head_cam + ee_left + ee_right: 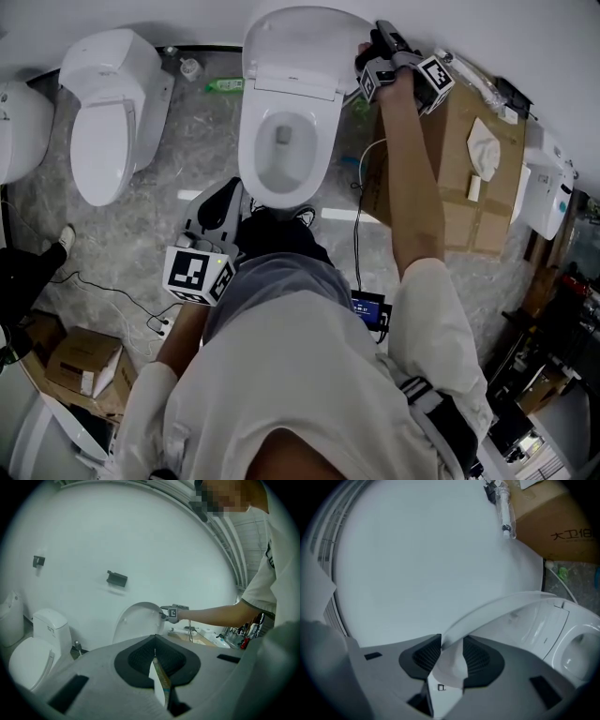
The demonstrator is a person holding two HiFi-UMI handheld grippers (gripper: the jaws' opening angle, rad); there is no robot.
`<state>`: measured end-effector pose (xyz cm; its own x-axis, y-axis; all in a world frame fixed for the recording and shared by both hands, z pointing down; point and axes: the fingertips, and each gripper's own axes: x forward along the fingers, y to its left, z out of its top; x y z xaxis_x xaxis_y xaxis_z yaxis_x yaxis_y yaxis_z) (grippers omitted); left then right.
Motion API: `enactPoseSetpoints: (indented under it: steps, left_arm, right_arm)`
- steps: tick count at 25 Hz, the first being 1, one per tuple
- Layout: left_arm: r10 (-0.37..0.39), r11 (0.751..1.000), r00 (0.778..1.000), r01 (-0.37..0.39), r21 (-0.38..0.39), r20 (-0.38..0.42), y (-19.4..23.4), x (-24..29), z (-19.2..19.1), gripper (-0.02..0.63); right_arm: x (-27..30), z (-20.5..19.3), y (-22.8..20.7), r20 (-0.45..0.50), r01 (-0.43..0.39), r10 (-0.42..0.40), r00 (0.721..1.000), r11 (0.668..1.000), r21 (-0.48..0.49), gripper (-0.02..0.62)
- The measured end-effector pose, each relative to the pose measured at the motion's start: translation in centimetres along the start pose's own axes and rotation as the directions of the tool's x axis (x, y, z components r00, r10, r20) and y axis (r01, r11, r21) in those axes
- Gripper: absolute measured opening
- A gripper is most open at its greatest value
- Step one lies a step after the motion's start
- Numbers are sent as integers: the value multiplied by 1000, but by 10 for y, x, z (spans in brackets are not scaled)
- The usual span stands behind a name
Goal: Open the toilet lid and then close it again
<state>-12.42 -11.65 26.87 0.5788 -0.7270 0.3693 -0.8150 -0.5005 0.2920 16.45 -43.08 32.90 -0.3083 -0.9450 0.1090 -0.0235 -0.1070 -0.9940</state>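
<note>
1. Two grippers: the right gripper (449, 651) clamps the rim of the toilet lid (298, 47), upright at twelve o'clock; the left gripper (157, 665) idles, jaws together.
2. Opening seems done; next, lower it gently toward six o'clock.

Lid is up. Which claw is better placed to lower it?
Right. The right claw is clamped on the rim of the raised toilet lid and can likely pull it down; the left claw sits shut by the bowl front, off the lid.
</note>
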Motion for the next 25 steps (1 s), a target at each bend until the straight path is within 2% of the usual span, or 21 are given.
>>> enactPoseSetpoints:
  steps: [4, 9, 14, 16, 18, 19, 20, 21, 23, 25]
  left_arm:
    - [-13, 1000, 1000, 13, 3, -6, -1, 0, -2, 8]
    - [-41, 999, 999, 41, 14, -9, -6, 8, 0, 8]
    - [-61, 998, 998, 62, 22, -13, -12, 13, 1, 8]
    - [-65, 998, 998, 65, 23, -15, -14, 14, 1, 8]
    - [-65, 998, 998, 65, 22, -14, -14, 15, 1, 8]
    - [-64, 998, 998, 65, 21, -14, -14, 16, 1, 8]
    - [-64, 998, 998, 64, 20, -14, -14, 17, 1, 8]
    - [-63, 998, 998, 63, 18, -14, -14, 17, 0, 8]
    - [-59, 998, 998, 60, 16, -17, -14, 16, -2, 8]
    - [-53, 998, 998, 54, 15, -17, -14, 15, -3, 8]
  right_arm:
    - [-11, -7, 2, -32, -28, 27, 999, 999, -31, 145]
    - [-20, -10, 3, -74, -64, 62, 995, 998, -16, 186]
    - [-39, 1, -11, -61, -12, 14, 998, 999, 31, 186]
    - [-48, 3, -10, -97, -10, 8, 995, 1000, -24, 186]
    - [-53, 1, 0, -164, -24, -5, 986, 985, -171, 175]
    - [-55, -1, 7, -197, -29, -26, 980, 962, -271, 173]
    - [-55, -2, 14, -225, -34, -56, 973, 924, -381, 172]
    - [-55, -3, 21, -247, -45, -90, 965, 870, -492, 173]
    - [-52, -5, 34, -273, -74, -163, 948, 722, -688, 173]
    - [-46, -9, 43, -281, -112, -243, 928, 539, -835, 173]
